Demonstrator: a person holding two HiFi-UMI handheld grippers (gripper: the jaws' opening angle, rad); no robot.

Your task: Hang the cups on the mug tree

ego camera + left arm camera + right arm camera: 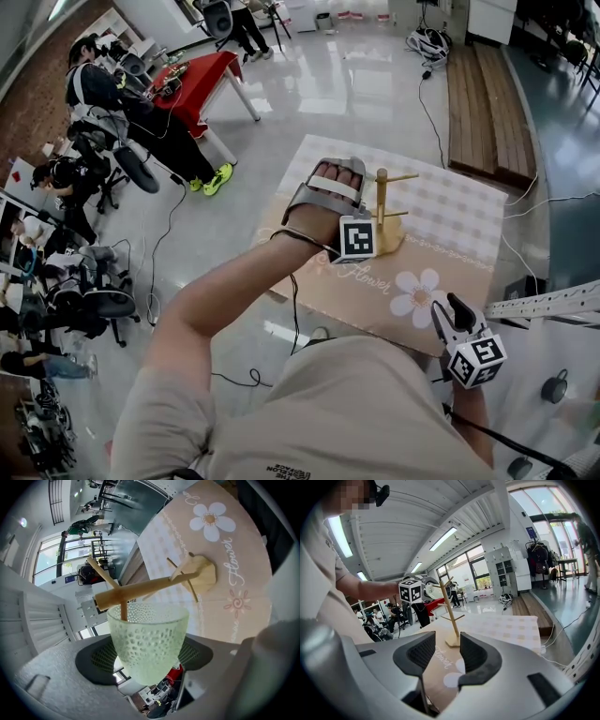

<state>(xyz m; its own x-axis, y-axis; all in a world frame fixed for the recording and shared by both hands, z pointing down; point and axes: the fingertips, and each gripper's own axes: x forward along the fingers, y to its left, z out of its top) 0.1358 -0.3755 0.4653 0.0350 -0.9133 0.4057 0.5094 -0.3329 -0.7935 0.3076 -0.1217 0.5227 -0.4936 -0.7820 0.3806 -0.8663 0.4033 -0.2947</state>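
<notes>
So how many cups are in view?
1 for sure: the green glass cup in the left gripper, a mug tree peg inside its rim. Two dark shapes at the head view's lower right may be mugs; too small to tell.

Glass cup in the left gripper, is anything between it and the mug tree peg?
Nothing visible stands in the way. The glass cup, clamped in the left gripper, is right at the mug tree, and one peg meets its rim.
</notes>
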